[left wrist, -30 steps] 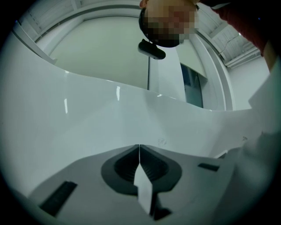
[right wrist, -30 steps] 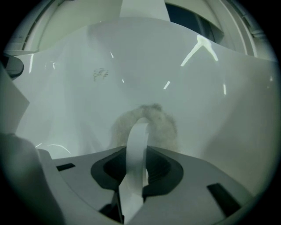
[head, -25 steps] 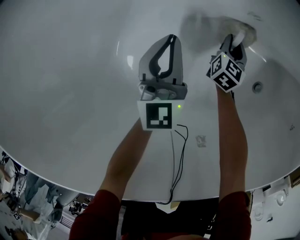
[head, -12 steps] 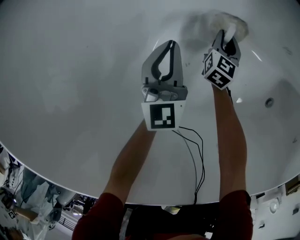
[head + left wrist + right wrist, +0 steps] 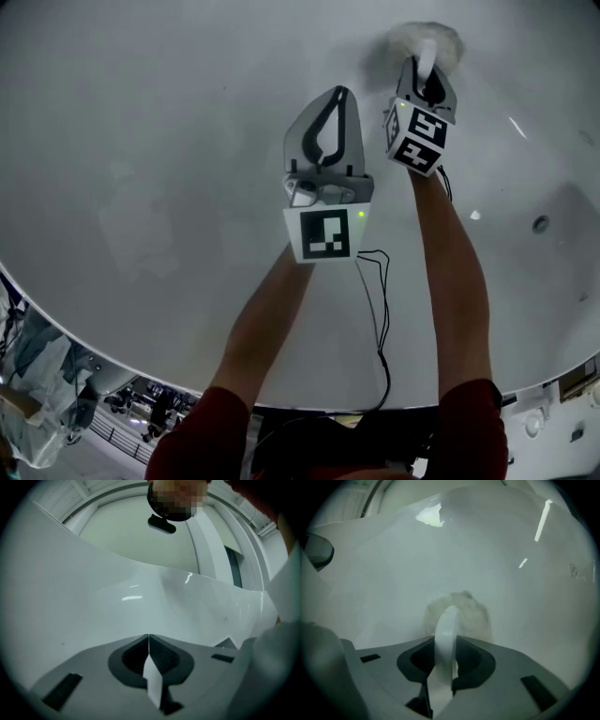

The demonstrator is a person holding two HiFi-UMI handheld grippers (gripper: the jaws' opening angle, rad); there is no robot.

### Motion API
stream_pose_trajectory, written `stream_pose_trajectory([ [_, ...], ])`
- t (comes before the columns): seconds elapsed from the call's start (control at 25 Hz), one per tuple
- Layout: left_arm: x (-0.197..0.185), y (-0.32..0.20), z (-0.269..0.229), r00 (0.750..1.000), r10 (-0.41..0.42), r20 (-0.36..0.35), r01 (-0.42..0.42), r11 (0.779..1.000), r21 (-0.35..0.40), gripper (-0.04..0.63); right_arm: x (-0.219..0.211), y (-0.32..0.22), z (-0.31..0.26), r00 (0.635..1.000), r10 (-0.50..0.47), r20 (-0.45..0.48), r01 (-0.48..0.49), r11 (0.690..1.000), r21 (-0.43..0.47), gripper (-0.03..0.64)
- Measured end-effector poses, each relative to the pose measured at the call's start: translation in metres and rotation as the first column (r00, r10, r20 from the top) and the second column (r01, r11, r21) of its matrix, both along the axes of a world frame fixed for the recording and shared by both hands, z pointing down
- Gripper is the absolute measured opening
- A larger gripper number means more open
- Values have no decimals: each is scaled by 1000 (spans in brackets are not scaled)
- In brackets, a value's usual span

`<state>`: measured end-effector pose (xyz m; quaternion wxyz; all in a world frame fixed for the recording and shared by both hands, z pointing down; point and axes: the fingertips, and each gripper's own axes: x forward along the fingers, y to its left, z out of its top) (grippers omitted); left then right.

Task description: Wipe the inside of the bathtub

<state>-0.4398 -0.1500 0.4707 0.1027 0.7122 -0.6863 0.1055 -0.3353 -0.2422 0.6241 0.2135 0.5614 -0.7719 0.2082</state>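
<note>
The white bathtub (image 5: 141,141) fills the head view, and its smooth inner wall (image 5: 93,588) also fills both gripper views. My right gripper (image 5: 424,58) is at the top right, shut on the white loop handle (image 5: 446,630) of a fluffy pale wiping pad (image 5: 427,37). The pad (image 5: 464,611) lies pressed against the tub's surface just beyond the jaws. My left gripper (image 5: 343,92) hovers to the left of the right one, a little nearer me. Its jaws (image 5: 148,641) meet tip to tip with nothing between them.
A small round metal fitting (image 5: 541,224) sits in the tub wall at the right. A thin black cable (image 5: 380,300) hangs from the left gripper toward the tub rim (image 5: 112,361). Beyond the rim, floor clutter shows at the lower left (image 5: 37,375).
The right gripper has slid the pad to the left and farther away across the tub surface. The left gripper has barely moved.
</note>
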Motion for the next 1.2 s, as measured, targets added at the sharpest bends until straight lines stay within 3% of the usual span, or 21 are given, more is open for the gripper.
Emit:
stream_pose_trajectory([
  [0.24, 93, 24, -4, 1000, 20, 3, -20, 1000, 3, 15, 97, 26, -1, 998, -56, -20, 55, 998, -18, 97],
  [0.48, 154, 75, -18, 1000, 27, 9, -28, 999, 20, 15, 150, 95, -31, 998, -38, 51, 38, 999, 1, 96],
  [0.84, 295, 133, -60, 989, 147, -7, -147, 988, 42, 15, 308, 190, -97, 989, 113, 90, -116, 993, 25, 97],
  [1.2, 477, 154, -93, 946, 324, -14, -322, 944, 76, 15, 512, 240, -151, 955, 289, 64, -294, 952, 89, 97],
])
